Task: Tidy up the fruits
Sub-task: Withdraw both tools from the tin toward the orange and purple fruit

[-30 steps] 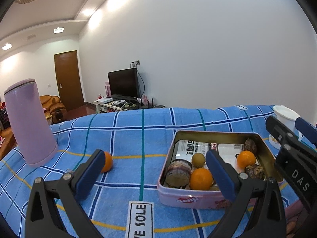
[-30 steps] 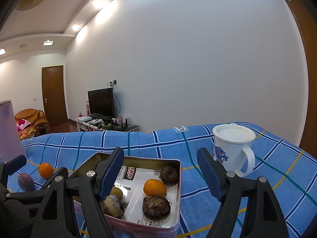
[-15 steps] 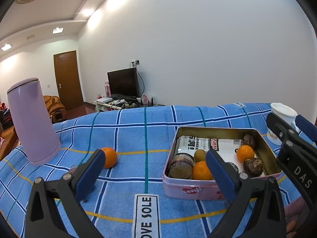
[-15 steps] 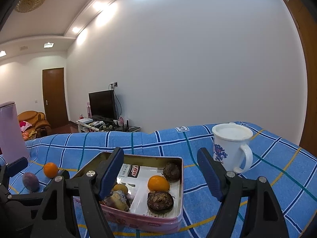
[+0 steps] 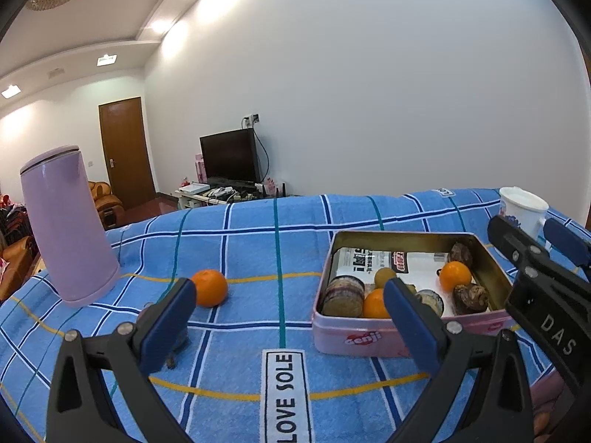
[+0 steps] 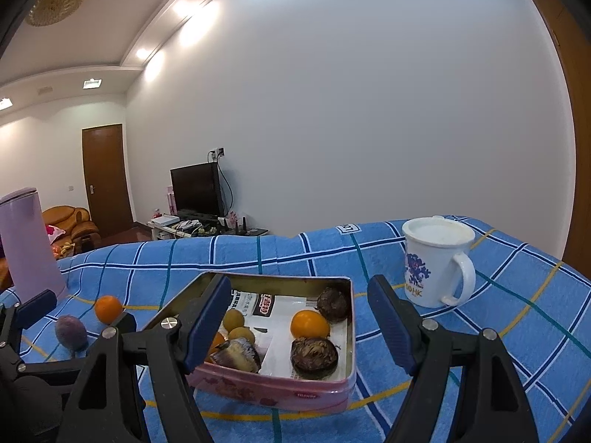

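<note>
Blue plaid cloth (image 5: 240,243) | purple fruit (image 6: 71,331): right-wrist view only; left-wrist hidden

Blue plaid cloth (image 5: 240,243), pink tin (image 6: 280,391), orange tangerine (image 5: 209,288), lilac flask (image 5: 66,225), white mug (image 6: 432,262)

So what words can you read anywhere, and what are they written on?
"LOVE SOLE": white label on the blue checked cloth.
"DAS": side of the right gripper, seen from the left wrist.
"genji", roughly: red logo on the pink tin.
"HK", end of a longer word: white mug.
Too small or blurred: the paper in the tin, and the far cloth label.
</note>
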Action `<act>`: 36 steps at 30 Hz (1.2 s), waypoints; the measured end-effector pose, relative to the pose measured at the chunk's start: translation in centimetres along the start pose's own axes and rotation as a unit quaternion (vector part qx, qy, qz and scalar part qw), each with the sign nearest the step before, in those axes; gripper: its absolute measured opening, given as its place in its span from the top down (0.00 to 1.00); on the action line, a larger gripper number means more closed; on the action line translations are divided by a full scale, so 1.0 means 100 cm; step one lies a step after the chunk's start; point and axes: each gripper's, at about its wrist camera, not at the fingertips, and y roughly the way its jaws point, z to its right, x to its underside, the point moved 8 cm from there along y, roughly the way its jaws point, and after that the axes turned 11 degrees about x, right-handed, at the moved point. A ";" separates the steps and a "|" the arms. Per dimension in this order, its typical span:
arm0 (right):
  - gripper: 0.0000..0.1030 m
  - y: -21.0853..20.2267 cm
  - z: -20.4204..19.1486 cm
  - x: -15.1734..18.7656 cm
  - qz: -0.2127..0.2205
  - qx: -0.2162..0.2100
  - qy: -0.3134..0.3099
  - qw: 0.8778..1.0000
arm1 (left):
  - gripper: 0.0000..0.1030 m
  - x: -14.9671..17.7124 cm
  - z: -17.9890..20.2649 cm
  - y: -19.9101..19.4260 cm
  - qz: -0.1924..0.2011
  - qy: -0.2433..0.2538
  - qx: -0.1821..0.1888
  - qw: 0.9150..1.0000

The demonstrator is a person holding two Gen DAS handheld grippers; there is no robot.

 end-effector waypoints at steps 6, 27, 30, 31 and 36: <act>0.25 -0.002 -0.006 0.002 -0.008 -0.003 -0.001 1.000 | 0.00 0.003 -0.004 -0.003 -0.003 0.001 -0.002 1.000; 0.25 -0.003 -0.049 0.008 -0.022 -0.022 -0.015 0.999 | 0.00 0.012 -0.052 -0.006 -0.019 -0.021 -0.031 0.999; 0.25 -0.002 -0.059 0.010 -0.030 -0.027 -0.011 0.999 | 0.00 0.014 -0.061 -0.005 -0.026 -0.026 -0.035 0.999; 0.25 -0.001 -0.063 0.011 -0.032 -0.030 -0.010 0.999 | 0.00 0.014 -0.064 -0.005 -0.029 -0.028 -0.036 0.999; 0.25 -0.001 -0.082 0.013 -0.040 -0.042 -0.010 0.998 | 0.00 0.020 -0.085 -0.001 -0.047 -0.046 -0.047 0.997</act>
